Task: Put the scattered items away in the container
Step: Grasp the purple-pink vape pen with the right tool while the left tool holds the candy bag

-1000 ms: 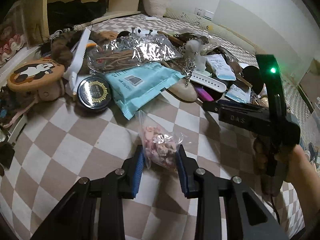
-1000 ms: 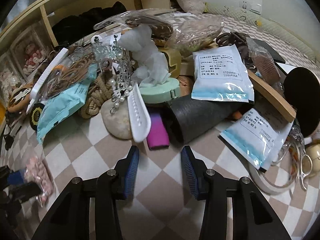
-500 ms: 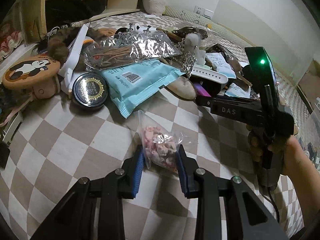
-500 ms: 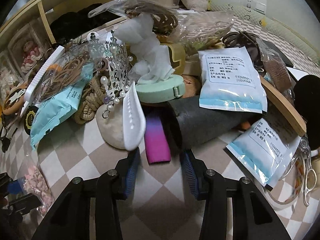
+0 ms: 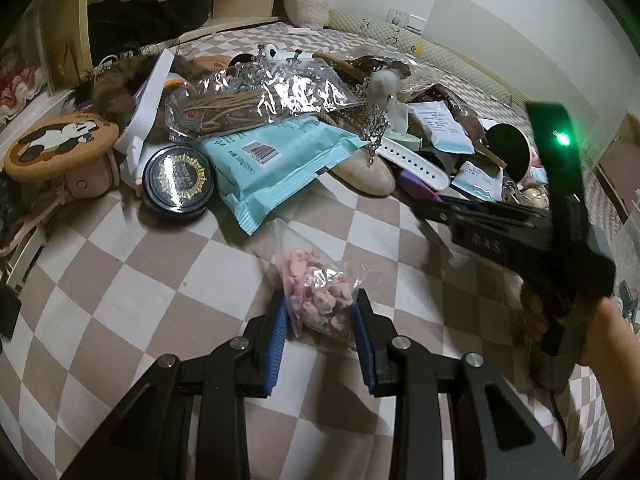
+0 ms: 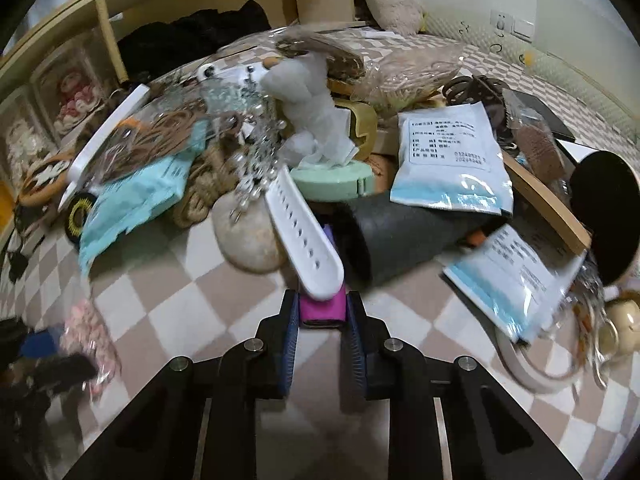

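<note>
My left gripper (image 5: 320,314) is shut on a clear bag of pink pieces (image 5: 316,292), held just over the checkered bedspread (image 5: 140,272). My right gripper (image 6: 322,316) has its blue pads on both sides of a magenta flat item (image 6: 323,310) that lies partly under a white perforated strap (image 6: 306,236); the pads look to touch it. The right gripper also shows in the left wrist view (image 5: 432,210), reaching into the pile. The bag shows blurred in the right wrist view (image 6: 92,340). No container is in view.
A dense pile covers the bed: teal packet (image 5: 276,164), black round tin (image 5: 178,178), foil bag (image 5: 264,100), panda pouch (image 5: 60,144), beige stone (image 6: 250,236), dark roll (image 6: 404,236), white sachets (image 6: 448,160), black round mirror (image 6: 604,216). A shelf unit (image 6: 192,12) stands behind.
My right gripper moved forward and closed in around the magenta item under the white strap. My left gripper kept hold of the bag and shifted slightly back.
</note>
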The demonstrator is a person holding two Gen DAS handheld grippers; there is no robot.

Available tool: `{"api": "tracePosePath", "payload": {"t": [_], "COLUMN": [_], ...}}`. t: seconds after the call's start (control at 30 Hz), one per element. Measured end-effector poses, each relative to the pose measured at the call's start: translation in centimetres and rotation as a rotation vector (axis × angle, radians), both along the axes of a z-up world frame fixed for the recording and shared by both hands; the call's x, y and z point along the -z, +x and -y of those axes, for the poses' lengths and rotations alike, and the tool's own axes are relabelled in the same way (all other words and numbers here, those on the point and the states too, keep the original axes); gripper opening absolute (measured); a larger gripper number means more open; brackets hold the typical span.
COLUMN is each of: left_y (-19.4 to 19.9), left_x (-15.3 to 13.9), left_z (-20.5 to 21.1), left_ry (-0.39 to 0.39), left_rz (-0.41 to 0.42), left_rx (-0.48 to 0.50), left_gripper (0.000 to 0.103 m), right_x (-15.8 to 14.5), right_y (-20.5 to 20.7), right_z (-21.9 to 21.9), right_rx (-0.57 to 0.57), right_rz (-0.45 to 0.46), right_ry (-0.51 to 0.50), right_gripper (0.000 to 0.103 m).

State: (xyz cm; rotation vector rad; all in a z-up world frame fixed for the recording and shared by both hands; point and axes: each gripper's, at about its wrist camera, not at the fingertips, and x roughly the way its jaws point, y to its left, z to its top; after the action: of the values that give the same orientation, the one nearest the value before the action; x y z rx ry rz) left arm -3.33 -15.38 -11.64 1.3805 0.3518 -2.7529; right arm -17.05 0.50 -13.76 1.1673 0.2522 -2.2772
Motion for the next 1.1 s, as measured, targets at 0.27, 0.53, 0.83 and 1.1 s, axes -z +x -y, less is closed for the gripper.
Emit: {"api": "tracePosePath", "payload": {"t": [0.27, 0.53, 0.83, 1.1], "left_y": [0.4, 0.7, 0.8, 0.7], "left_x": [0.0, 0.2, 0.2, 0.2], "left_z": [-0.1, 0.1, -0.2, -1.5], "left_ry": [-0.007, 0.012, -0.007, -0.052], "left_rz": [0.010, 0.001, 0.005, 0.002], "left_rx": [0.003, 0.003, 0.009, 0.055], "left_gripper": [0.032, 0.032, 0.032, 0.055], "right_x": [-0.7, -2.3, -1.9, -1.7], "right_y": [2.9, 8.2, 13.3, 13.2], "right_z": [-1.6, -5.2, -9.8, -9.5], "right_rx": [-0.017, -0.073, -0.071, -0.061], "right_rz": [0.028, 0.092, 0.186, 0.174], "right_ry": [0.026, 0.107, 0.089, 0.034], "right_gripper": [0.024, 0.024, 0.024, 0.024]}}
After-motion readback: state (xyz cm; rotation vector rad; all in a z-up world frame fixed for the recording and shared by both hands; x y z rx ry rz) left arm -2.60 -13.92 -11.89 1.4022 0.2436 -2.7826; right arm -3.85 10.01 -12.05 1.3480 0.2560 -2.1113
